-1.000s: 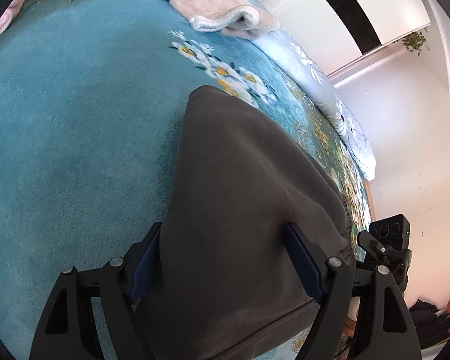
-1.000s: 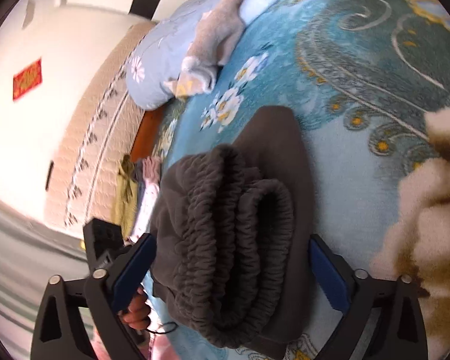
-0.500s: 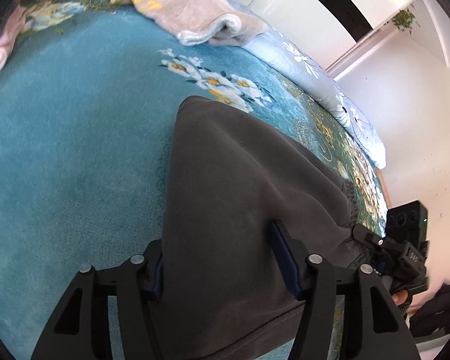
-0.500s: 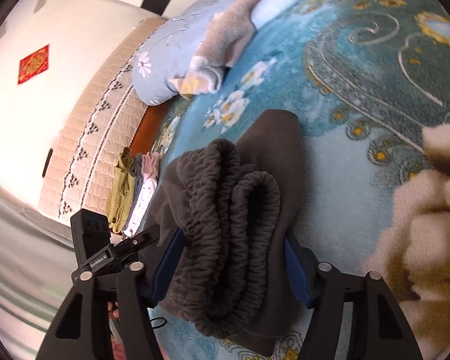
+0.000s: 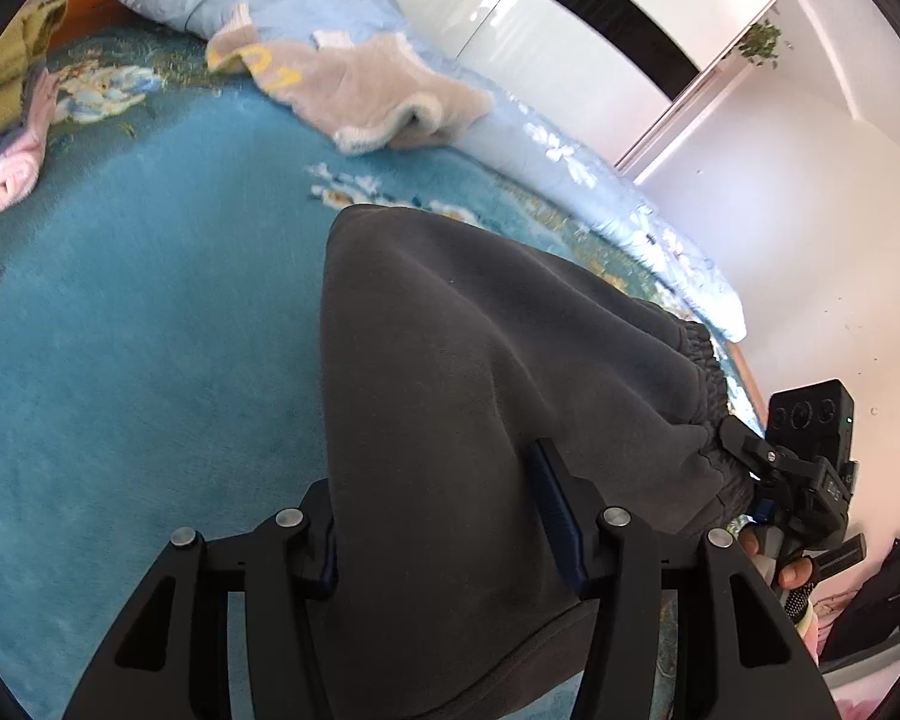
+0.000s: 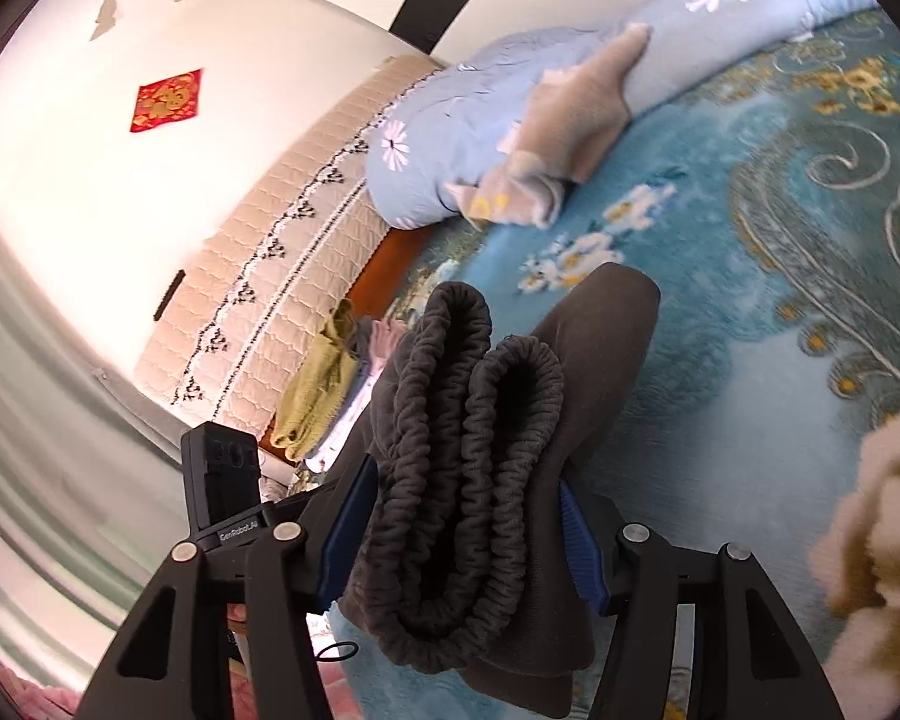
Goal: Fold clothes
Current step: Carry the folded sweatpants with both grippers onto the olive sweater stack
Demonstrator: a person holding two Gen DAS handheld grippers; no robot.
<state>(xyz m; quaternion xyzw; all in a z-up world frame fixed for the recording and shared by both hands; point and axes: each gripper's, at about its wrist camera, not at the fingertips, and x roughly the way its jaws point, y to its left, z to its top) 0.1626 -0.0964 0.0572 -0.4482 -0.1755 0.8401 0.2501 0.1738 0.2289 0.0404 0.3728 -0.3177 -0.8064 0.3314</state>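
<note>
Looking through the left wrist cam: left gripper (image 5: 444,516) is closing, pads pinching the grey pants (image 5: 468,360) above the blue bedspread (image 5: 138,324). Right wrist cam: right gripper (image 6: 459,531) closing too, clamping the bunched waistband (image 6: 468,456) dead centre.

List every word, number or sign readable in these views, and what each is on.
"GenRobot.AI": small white print on the black left claw's mount, seen from the right wrist.
Yellow marks, perhaps digits, on the beige fleece garment: folded, unreadable.
Red wall decoration with a gold motif: too blurred to read.
</note>
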